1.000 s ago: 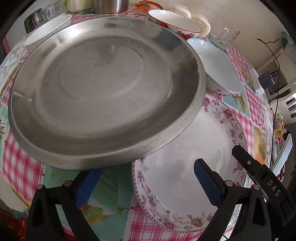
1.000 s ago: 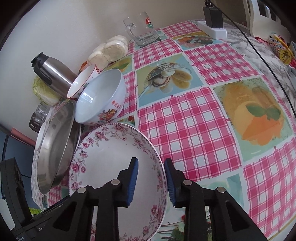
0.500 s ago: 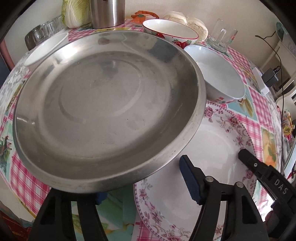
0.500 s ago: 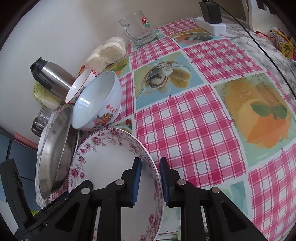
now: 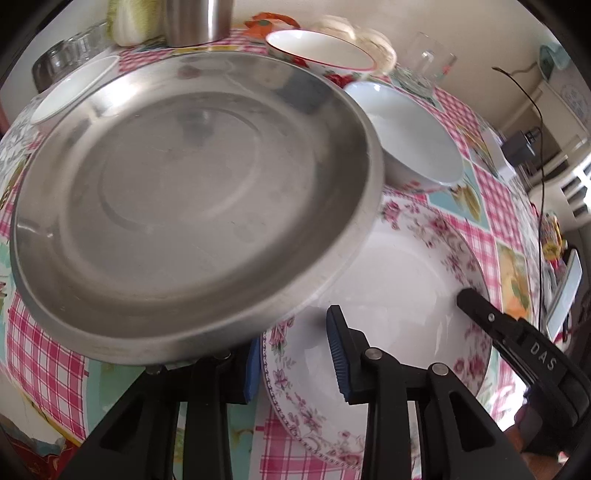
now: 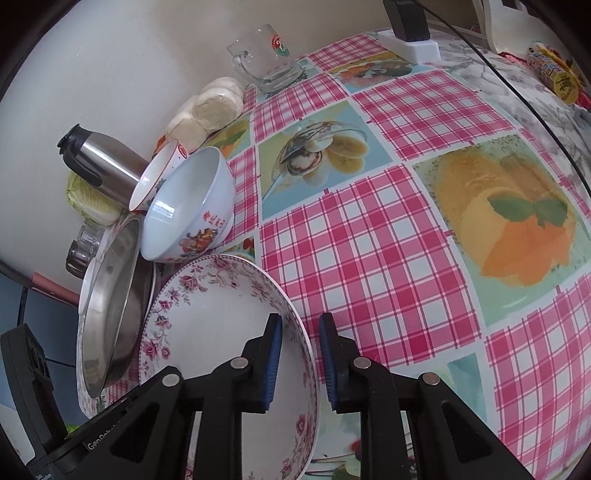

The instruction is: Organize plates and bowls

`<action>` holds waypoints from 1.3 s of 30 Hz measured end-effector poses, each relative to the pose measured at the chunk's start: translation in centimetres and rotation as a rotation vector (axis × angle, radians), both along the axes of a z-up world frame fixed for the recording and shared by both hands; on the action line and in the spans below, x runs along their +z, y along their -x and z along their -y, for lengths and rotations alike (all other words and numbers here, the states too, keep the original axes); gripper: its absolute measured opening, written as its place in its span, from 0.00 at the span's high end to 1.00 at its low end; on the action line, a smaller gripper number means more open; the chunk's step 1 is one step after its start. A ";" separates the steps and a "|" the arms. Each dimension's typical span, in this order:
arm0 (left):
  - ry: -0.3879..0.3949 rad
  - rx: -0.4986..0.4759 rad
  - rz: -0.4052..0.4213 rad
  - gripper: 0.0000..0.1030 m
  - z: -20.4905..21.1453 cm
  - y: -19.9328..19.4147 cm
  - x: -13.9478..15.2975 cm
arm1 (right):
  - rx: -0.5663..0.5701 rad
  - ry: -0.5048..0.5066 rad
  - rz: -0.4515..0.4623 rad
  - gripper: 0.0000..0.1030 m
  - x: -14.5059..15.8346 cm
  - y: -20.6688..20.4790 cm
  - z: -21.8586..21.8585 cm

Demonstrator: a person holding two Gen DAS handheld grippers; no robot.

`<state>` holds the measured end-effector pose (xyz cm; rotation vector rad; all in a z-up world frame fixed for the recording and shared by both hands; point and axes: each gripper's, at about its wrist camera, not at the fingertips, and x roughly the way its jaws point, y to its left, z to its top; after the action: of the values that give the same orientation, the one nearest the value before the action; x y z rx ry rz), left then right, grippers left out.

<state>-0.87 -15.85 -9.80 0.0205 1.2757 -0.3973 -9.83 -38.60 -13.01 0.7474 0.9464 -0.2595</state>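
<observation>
A deep floral plate [image 5: 406,277] [image 6: 214,314] sits on the checked tablecloth. A steel plate [image 5: 184,192] [image 6: 110,332] lies tilted over its left edge. My left gripper [image 5: 294,360] straddles the floral plate's near-left rim. Its jaws are closing: one pad is outside against the rim, the other hangs inside over the white well. My right gripper [image 6: 301,363] is shut on the plate's right rim, one pad on each side. Its black finger [image 5: 480,306] also shows in the left wrist view. Behind stand a white bowl [image 5: 413,129] [image 6: 188,206] and a red-rimmed bowl [image 5: 317,48] [image 6: 159,173].
A steel flask [image 6: 107,170], cabbage [image 5: 129,18], buns [image 6: 210,107] and a glass mug [image 6: 266,59] line the wall. A small white bowl [image 5: 74,88] sits at far left. A power strip [image 6: 410,46] with a cable lies at the back right.
My left jaws have narrowed from wide apart to straddling the floral plate's rim. The right jaws closed a little onto the rim, then held. Neither hand has shifted much.
</observation>
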 end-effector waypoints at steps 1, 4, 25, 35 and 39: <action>0.000 -0.013 -0.002 0.67 0.2 0.2 0.0 | -0.002 -0.008 0.002 0.78 0.0 0.2 0.1; 0.003 -0.041 -0.007 0.67 0.4 0.6 0.0 | -0.014 -0.031 0.006 0.78 -0.1 0.9 0.7; 0.090 -0.074 -0.068 0.80 1.1 0.8 -0.2 | -0.060 -0.101 0.039 0.87 0.0 2.8 2.6; 0.120 -0.109 -0.071 0.83 1.9 1.0 0.1 | -0.085 -0.104 0.066 0.87 0.3 4.4 3.6; 0.135 -0.134 -0.055 0.83 2.3 1.4 0.6 | -0.102 -0.110 0.085 0.87 0.7 5.0 3.9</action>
<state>-2.22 -18.13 -9.20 -0.0191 1.3028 -0.6023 -14.87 -42.53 -12.29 0.9026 0.8483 -0.2643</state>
